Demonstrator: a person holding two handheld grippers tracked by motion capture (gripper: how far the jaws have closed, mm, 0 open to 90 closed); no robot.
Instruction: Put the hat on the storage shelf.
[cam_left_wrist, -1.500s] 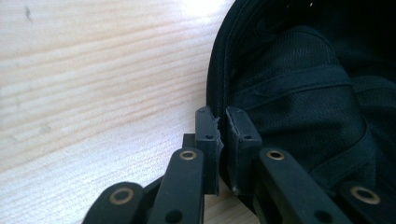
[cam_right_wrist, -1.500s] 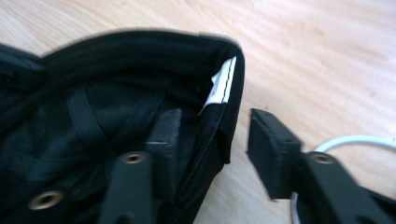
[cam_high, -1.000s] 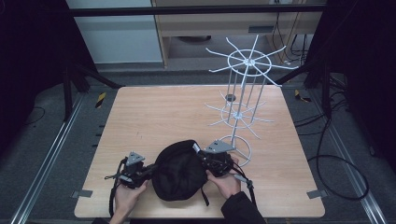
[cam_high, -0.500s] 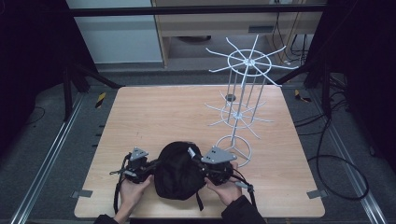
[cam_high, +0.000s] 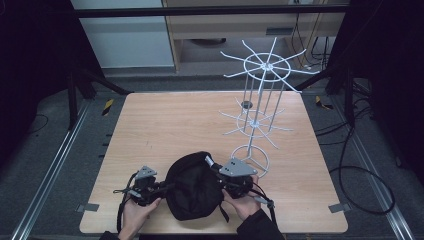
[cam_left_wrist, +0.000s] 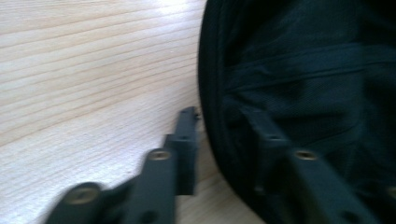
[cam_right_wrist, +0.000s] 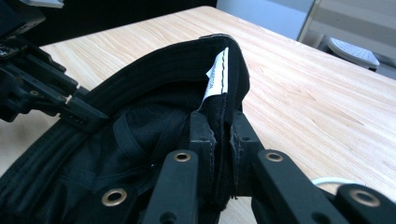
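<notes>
A black fabric cap (cam_high: 192, 187) lies at the table's near edge, opening up, with a white label (cam_right_wrist: 217, 74) sewn inside its rim. My right gripper (cam_right_wrist: 223, 126) is shut on that rim just below the label, at the cap's right side (cam_high: 218, 177). My left gripper (cam_high: 161, 187) is at the cap's left side. In the left gripper view its jaws stand apart (cam_left_wrist: 224, 121), one over bare wood and one over the black fabric (cam_left_wrist: 303, 70), with the cap's edge between them. The left gripper's tips (cam_right_wrist: 86, 114) touch the far rim in the right gripper view.
A white wire display rack (cam_high: 260, 100) with two tiers of radiating arms stands on the light wooden table (cam_high: 165, 120), its ring base (cam_high: 250, 157) close to my right gripper. Cables trail from both grippers toward the table's front edge.
The cap has shifted slightly between the two grippers and looks a little rounder. Both hands stay at its sides, near the front edge.
</notes>
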